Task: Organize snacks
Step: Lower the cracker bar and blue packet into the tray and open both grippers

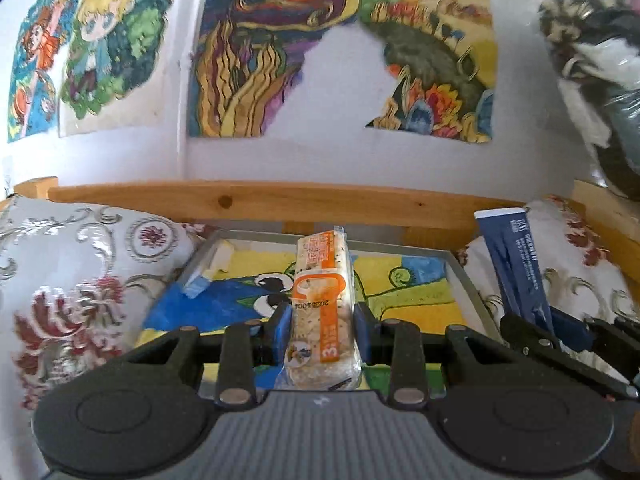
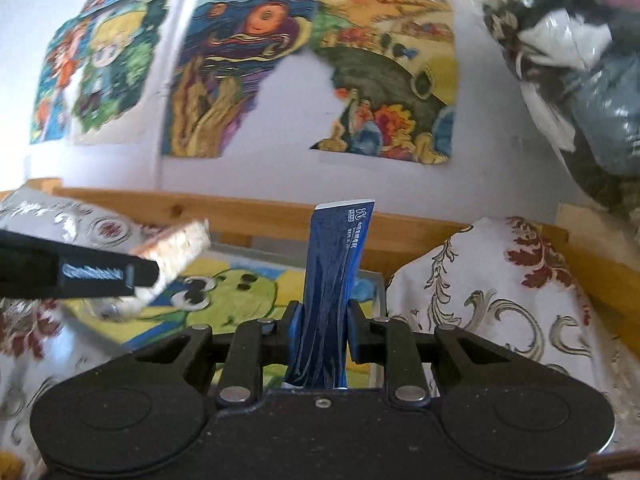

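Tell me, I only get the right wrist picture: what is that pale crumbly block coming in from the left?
Observer: A wrapped rice-cake snack with an orange label, clamped in the left gripper.
Operator: Any print on it?
Observer: Yes, a date code and a big 3.
Operator: What lies beneath it?
Observer: A grey-rimmed tray with a painted lining; a small white and blue packet sits in its far left corner.

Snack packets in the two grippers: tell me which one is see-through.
The orange-banded cracker pack in the left gripper; pale crackers show through its wrapper. The blue sachet in the right gripper is opaque.
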`<state>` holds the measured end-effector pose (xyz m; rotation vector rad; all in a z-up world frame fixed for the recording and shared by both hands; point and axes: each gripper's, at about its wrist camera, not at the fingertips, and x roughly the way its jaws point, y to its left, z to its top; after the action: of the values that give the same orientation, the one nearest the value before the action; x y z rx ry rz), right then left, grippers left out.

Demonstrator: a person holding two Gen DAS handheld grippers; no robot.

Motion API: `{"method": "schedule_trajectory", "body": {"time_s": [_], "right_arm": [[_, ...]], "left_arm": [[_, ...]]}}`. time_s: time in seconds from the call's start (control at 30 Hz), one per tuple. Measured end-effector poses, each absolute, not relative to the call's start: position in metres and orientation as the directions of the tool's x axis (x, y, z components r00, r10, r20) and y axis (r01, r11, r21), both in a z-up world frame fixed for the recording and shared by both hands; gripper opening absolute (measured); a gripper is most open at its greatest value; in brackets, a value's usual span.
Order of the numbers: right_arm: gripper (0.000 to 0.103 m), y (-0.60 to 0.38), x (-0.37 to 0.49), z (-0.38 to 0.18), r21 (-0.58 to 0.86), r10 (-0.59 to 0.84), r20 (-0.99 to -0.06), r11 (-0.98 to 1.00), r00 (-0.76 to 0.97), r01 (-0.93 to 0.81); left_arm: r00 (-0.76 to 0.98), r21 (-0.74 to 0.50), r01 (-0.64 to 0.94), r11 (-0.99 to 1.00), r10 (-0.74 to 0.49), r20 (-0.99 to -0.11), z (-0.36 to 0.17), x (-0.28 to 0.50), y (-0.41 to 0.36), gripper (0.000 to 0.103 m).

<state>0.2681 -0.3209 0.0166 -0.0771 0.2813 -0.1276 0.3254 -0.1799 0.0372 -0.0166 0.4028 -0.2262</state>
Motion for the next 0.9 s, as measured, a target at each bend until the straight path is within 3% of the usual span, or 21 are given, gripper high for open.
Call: {"method": "schedule_trajectory", "body": {"time_s": [0.27, 0.5, 0.9], "right_arm": [[0.025, -0.327, 0.315, -0.008, -0.104, -0.119, -0.301, 0.990, 0.946, 0.092], [0.024, -0.335, 0.353, -0.031, -0.035, -0.062, -0.389, 0.998, 0.919, 0.052], [0.025, -0.359, 0.374, -0.047, 0.031, -0.079, -0.429, 0.994, 0.900, 0.102]], "left_arm": [[0.890, -0.066, 0.167, 0.984, -0.179, -0.419, 0.019, 0.377, -0.216, 0.036], [0.870, 0.023, 0.176, 0.984, -0.145, -0.471, -0.002, 0.403, -0.240, 0.036], [0.820, -0.006, 0.147, 0.989, -0.125, -0.559, -0.020, 0.428, -0.241, 0.036]]}}
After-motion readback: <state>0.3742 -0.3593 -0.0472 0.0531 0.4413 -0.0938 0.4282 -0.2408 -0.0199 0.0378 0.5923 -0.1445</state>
